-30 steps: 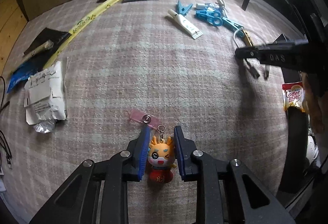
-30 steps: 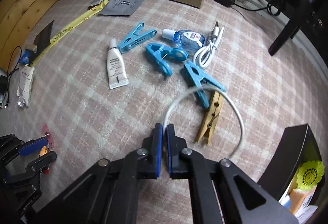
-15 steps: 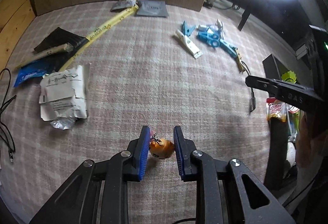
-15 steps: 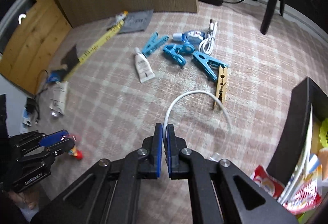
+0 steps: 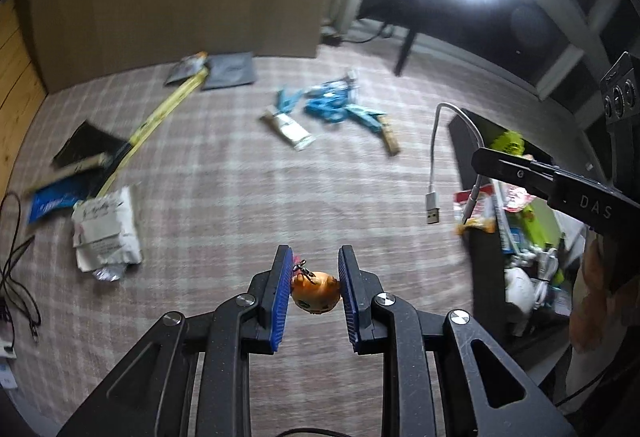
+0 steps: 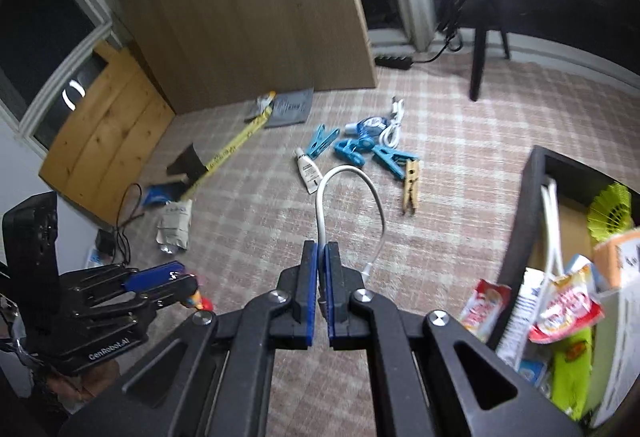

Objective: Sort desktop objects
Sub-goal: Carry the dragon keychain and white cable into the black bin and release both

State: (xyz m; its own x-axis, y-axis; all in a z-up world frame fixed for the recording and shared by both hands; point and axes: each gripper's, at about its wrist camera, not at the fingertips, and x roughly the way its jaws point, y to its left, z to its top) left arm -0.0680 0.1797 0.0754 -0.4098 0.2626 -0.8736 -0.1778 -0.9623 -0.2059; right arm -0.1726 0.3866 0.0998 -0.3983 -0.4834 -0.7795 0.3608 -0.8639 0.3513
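My left gripper (image 5: pixel 314 261) is shut on an orange dragon keychain toy (image 5: pixel 316 291) and holds it well above the checked cloth (image 5: pixel 224 173). It also shows in the right wrist view (image 6: pixel 188 287). My right gripper (image 6: pixel 322 249) is shut on a short white USB cable (image 6: pixel 344 173), which arches up from the pads. In the left wrist view the cable (image 5: pixel 434 157) hangs beside a black storage box (image 5: pixel 468 133), with its plug dangling.
The black box (image 6: pixel 524 217) at the right holds snack packets, a yellow-green item and cables. On the cloth lie blue clips (image 6: pixel 352 151), a wooden peg (image 6: pixel 411 183), a white tube (image 6: pixel 309 171), a yellow strip (image 6: pixel 228 153) and crumpled wrappers (image 5: pixel 106 233). A cardboard panel stands behind.
Both grippers have risen from the cloth with their loads. The keychain toy came off the table. The cable moved right, over beside the black box.
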